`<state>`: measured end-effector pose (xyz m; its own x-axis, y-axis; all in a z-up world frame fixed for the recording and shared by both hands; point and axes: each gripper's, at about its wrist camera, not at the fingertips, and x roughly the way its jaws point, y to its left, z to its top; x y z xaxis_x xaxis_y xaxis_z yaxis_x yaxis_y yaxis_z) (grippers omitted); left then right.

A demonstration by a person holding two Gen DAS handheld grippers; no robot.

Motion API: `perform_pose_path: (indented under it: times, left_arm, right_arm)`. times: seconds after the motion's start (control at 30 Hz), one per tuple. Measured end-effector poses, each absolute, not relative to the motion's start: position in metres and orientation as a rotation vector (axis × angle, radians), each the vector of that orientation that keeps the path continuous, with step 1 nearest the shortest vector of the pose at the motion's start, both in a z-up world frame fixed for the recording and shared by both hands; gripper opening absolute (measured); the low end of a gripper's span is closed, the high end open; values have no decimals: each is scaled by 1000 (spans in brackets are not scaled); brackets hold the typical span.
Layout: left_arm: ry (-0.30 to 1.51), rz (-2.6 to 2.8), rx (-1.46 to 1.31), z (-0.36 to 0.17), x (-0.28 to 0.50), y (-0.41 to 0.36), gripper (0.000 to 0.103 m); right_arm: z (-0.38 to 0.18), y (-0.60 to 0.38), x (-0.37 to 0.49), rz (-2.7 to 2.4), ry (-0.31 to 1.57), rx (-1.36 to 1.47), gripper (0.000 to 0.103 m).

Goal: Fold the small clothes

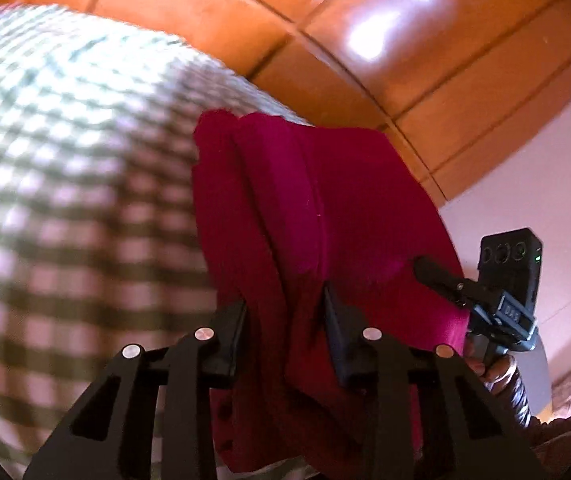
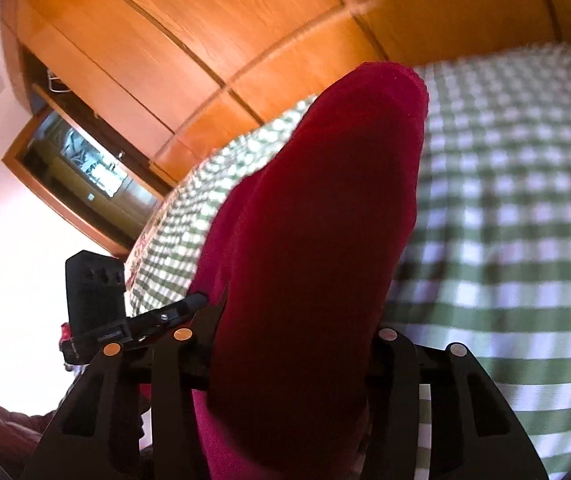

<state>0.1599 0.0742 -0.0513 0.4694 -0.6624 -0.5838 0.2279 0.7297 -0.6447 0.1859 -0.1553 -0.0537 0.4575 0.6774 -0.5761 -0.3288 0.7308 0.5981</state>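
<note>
Left wrist view is showing the left gripper [image 1: 285,320] with its two black fingers [image 1: 233,332] pinching a bunched fold of the magenta-red knitted garment [image 1: 305,200], cloth filling the gap between them. The garment is rising away from the fingers in long vertical folds and also hanging below them toward the bottom of the frame. Its far edge is lying against the green-and-white checked bed cover [image 1: 65,180], which is filling the left side, blurred. Just to the right, the right gripper [image 1: 433,272] is reaching into the same cloth, its dark tip touching the garment's right edge; the person's right hand [image 1: 501,376] is wrapping around the handle beneath it, and a black camera block [image 1: 513,264] is sitting on top. Behind everything, glossy orange-brown wooden wardrobe panels [image 1: 365,60] are curving across the top, with a pale wall [image 1: 545,160] at the right.

Right wrist view is showing the right gripper [image 2: 297,344] clamped on the garment [image 2: 317,220], a thick dark-red mass covering its fingertips and standing upward from them. The left gripper [image 2: 189,304] is meeting the cloth at its left edge, just beside the right one, its black camera block [image 2: 93,288] standing upright. The checked bed cover [image 2: 505,220] is spreading to the right and behind the garment. The wooden panels [image 2: 205,20] are lining the background, with a wood-framed mirror [image 2: 85,168] at the left.
</note>
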Motion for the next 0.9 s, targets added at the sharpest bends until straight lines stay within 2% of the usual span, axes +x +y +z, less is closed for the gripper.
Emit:
perform_pose_path:
  times: [0.2, 0.37, 0.47, 0.57, 0.63, 0.67, 0.7, 0.73, 0.9]
  left_arm:
    - [899, -758, -387, -10, 207, -27, 31]
    - [898, -866, -241, 9, 249, -134, 30]
    - [942, -874, -148, -1, 268, -192, 30]
    - [1040, -791, 41, -41, 273, -241, 31]
    - [1010, -761, 84, -52, 270, -250, 42]
    - [1009, -750, 73, -51, 270, -248, 44]
    - [1017, -749, 56, -49, 271, -244, 45]
    - [1015, -742, 53, -46, 269, -240, 47]
    - [912, -689, 55, -20, 256, -224, 54]
  right_arm:
    - [-7, -227, 171, 494, 744, 436, 46]
    - [7, -309, 162, 301, 668, 460, 46]
    - [-8, -361, 162, 168, 671, 505, 46]
    - [-44, -397, 166, 38, 743, 526, 49]
    - [-77, -405, 169, -42, 824, 530, 62]
    - [-86, -407, 167, -62, 826, 541, 67]
    - [-89, -408, 164, -72, 812, 555, 76]
    - [-89, -411, 160, -78, 799, 567, 80]
    - [-55, -406, 141, -160, 737, 450, 80]
